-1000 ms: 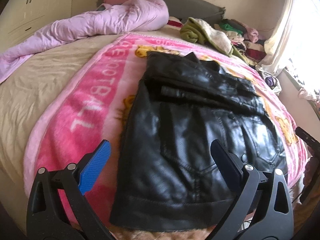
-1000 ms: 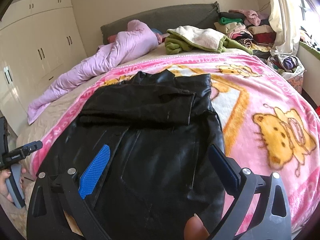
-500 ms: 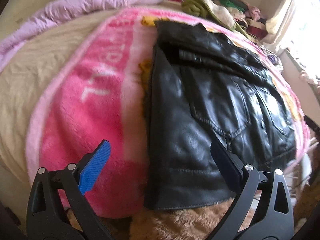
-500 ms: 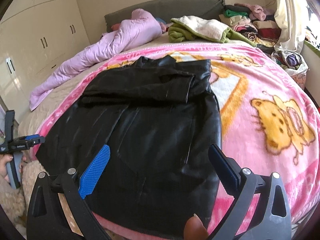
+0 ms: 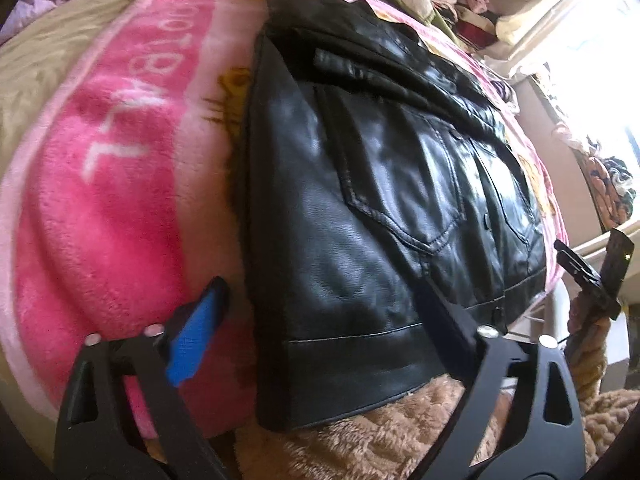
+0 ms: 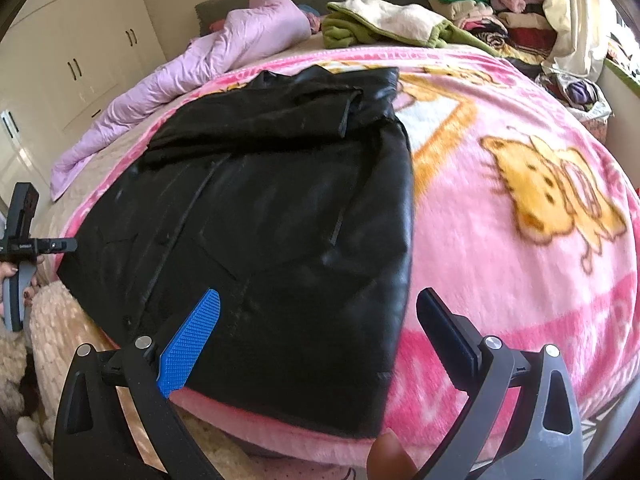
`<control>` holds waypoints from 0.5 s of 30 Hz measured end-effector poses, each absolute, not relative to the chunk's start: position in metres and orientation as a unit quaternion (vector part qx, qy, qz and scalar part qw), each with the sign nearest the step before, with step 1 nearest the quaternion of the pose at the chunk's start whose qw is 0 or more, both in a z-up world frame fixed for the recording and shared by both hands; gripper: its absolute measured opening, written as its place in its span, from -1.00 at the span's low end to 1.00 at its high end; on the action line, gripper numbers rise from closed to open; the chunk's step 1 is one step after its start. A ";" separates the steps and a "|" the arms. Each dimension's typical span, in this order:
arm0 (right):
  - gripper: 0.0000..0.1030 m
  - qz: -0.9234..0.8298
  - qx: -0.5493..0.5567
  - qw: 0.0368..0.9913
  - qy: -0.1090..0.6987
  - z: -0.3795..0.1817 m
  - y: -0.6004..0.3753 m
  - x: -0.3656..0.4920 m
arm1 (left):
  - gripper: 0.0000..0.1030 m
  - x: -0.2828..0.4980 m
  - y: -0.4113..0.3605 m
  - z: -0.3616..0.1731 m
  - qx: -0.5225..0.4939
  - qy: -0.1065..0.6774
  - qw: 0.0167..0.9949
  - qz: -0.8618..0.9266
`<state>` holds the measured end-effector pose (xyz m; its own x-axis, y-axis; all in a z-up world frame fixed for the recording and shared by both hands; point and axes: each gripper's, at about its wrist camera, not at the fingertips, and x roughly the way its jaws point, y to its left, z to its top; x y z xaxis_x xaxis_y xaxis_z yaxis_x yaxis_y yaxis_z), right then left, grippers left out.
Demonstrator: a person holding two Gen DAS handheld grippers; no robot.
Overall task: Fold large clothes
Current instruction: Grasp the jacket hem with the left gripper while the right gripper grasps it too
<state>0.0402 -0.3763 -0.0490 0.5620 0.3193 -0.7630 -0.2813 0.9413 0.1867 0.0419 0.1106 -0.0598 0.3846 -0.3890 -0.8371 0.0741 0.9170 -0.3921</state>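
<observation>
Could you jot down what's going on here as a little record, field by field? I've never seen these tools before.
garment: black leather jacket, lying flat, sleeves folded across its top
surface: pink cartoon blanket on a bed
left tool: open, jaws just closing, straddling the jacket's near hem corner
right tool: open, over the other hem corner
background: lilac duvet, pile of clothes

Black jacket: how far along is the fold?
Done: the black jacket lies flat on the pink blanket with a sleeve folded across the chest. In hand: the left gripper, jaws just narrowing, and the right gripper straddle its hem corners, neither clamped. Left: gripping the hem and folding it upward.
</observation>
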 end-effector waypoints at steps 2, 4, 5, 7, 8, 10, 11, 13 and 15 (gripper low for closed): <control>0.90 0.163 0.020 0.882 0.441 -0.053 -0.383 0.040 | 0.31 0.043 0.109 -0.064 -0.155 0.538 0.815 -0.148; 0.90 0.159 0.021 0.879 0.450 -0.058 -0.390 0.041 | 0.20 0.045 0.108 -0.069 -0.147 0.541 0.815 -0.144; 0.90 0.160 0.024 0.876 0.454 -0.060 -0.392 0.042 | 0.14 0.045 0.107 -0.071 -0.142 0.542 0.816 -0.140; 0.90 0.170 0.036 0.869 0.464 -0.066 -0.398 0.043 | 0.11 0.044 0.107 -0.071 -0.139 0.539 0.819 -0.140; 0.90 0.175 0.042 0.864 0.470 -0.069 -0.400 0.043 | 0.08 0.044 0.106 -0.071 -0.138 0.538 0.820 -0.140; 0.90 0.185 0.058 0.856 0.480 -0.075 -0.402 0.044 | 0.04 0.043 0.106 -0.071 -0.137 0.535 0.822 -0.139; 0.89 0.194 0.065 0.850 0.485 -0.079 -0.403 0.045 | 0.01 0.042 0.106 -0.071 -0.136 0.535 0.823 -0.136; 0.73 0.212 0.068 0.843 0.490 -0.082 -0.400 0.043 | -0.07 0.042 0.105 -0.070 -0.133 0.534 0.824 -0.134; 0.42 0.227 0.053 0.836 0.497 -0.086 -0.391 0.041 | -0.17 0.042 0.103 -0.070 -0.129 0.534 0.825 -0.134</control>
